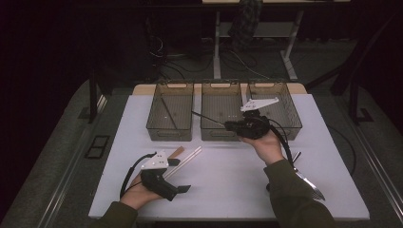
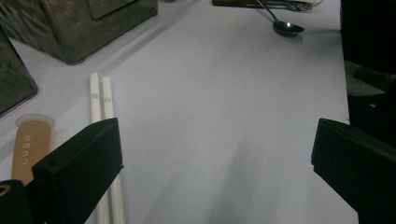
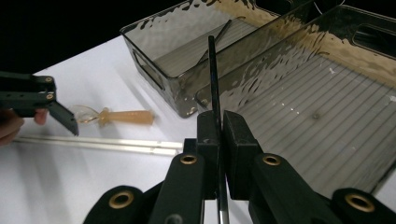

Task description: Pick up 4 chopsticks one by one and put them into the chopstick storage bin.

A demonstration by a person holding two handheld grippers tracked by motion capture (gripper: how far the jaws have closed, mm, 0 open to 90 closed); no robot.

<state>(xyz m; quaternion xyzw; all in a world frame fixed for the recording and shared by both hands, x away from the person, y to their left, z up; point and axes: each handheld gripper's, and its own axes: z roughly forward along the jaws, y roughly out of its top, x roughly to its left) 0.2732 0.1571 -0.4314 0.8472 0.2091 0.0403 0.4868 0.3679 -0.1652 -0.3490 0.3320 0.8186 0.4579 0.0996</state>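
Black and thin, a chopstick [image 3: 213, 79] is pinched in the clenched right claw [image 1: 227, 126], over the near edge of the middle bin [image 1: 220, 134] of three smoky plastic bins. The left bin [image 1: 169, 130] already has a dark stick inside. At the near left, the left claw [image 1: 180, 175] rests released on the white table [image 1: 228, 180], just beside two white chopsticks [image 2: 102, 100] and a tan spoon [image 2: 29, 144]. A fork [image 1: 311, 186] lies half hidden by the right sleeve. Bare table stretches between the hands.
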